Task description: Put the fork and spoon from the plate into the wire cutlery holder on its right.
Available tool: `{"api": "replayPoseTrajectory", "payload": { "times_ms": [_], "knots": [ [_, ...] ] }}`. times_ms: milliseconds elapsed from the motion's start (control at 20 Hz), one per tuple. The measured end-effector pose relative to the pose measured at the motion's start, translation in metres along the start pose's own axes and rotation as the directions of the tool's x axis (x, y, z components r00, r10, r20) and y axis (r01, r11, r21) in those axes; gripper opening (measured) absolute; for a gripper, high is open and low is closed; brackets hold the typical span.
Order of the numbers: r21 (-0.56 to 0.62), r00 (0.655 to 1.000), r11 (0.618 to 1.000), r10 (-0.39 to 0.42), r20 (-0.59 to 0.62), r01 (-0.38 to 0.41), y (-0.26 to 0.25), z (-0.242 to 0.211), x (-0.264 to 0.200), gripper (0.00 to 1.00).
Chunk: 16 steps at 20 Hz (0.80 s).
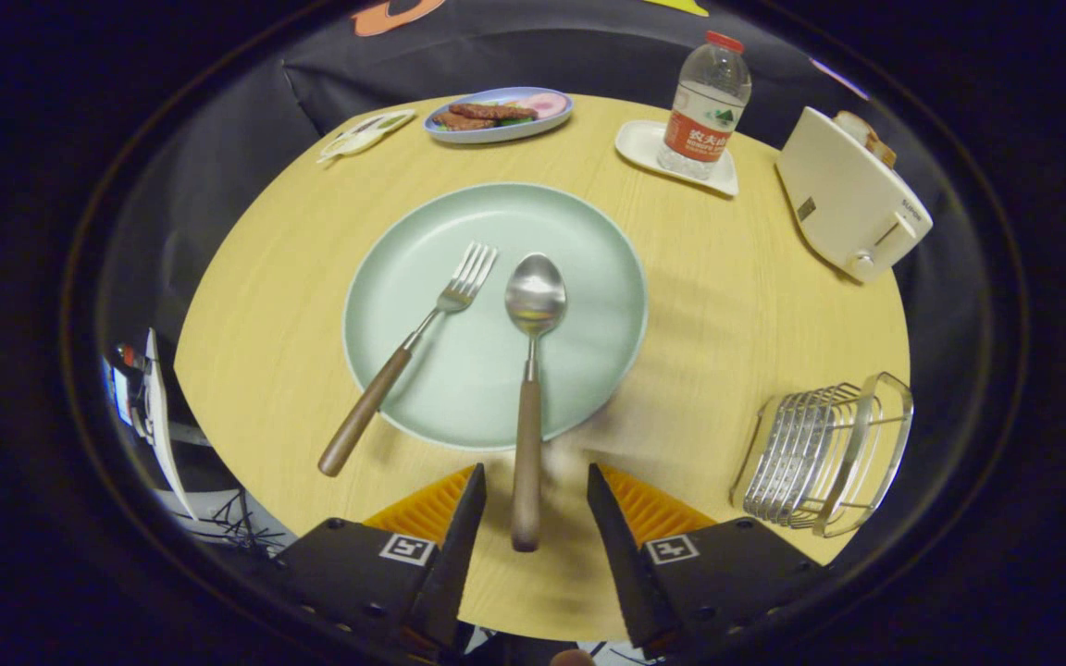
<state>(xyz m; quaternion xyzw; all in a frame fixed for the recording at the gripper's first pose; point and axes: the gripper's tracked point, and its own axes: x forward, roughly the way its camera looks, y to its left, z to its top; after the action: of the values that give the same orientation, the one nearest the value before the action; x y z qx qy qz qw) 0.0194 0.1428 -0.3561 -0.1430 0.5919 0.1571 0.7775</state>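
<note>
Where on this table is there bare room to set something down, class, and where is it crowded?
Bare wood lies between the plate and the wire cutlery holder, and beside the fork. The far edge is crowded: food dish, water bottle, toaster. The open gripper straddles the spoon handle.

The wooden-handled spoon [531, 370] and wooden-handled fork [408, 356] lie on the round pale-green plate [588, 240] ahead of the fingers [459, 518], the spoon's handle reaching between them; the wire cutlery holder [824, 453] stands right.

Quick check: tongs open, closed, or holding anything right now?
Tongs: open, holding nothing; the spoon handle lies between the fingers, untouched by either.
</note>
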Motion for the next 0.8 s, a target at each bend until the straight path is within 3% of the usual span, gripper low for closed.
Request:
{"api": "replayPoseTrajectory", "payload": {
  "times_ms": [200, 250, 300, 400, 800],
  "knots": [
    [0.027, 1.0, 1.0, -0.005, -0.014, 0.005, 0.0, -0.001, 0.004, 0.3],
    [0.029, 1.0, 1.0, 0.004, -0.019, -0.003, 0.001, -0.001, 0.001, 0.12],
    [0.036, 1.0, 0.999, 0.013, -0.021, -0.013, 0.002, -0.003, -0.002, 0.12],
    [0.062, 0.999, 0.997, 0.042, -0.012, -0.041, 0.003, -0.002, -0.014, 0.0],
    [0.138, 0.991, 0.983, 0.114, 0.069, -0.123, -0.019, 0.015, -0.107, 0.0]
  ]
}}
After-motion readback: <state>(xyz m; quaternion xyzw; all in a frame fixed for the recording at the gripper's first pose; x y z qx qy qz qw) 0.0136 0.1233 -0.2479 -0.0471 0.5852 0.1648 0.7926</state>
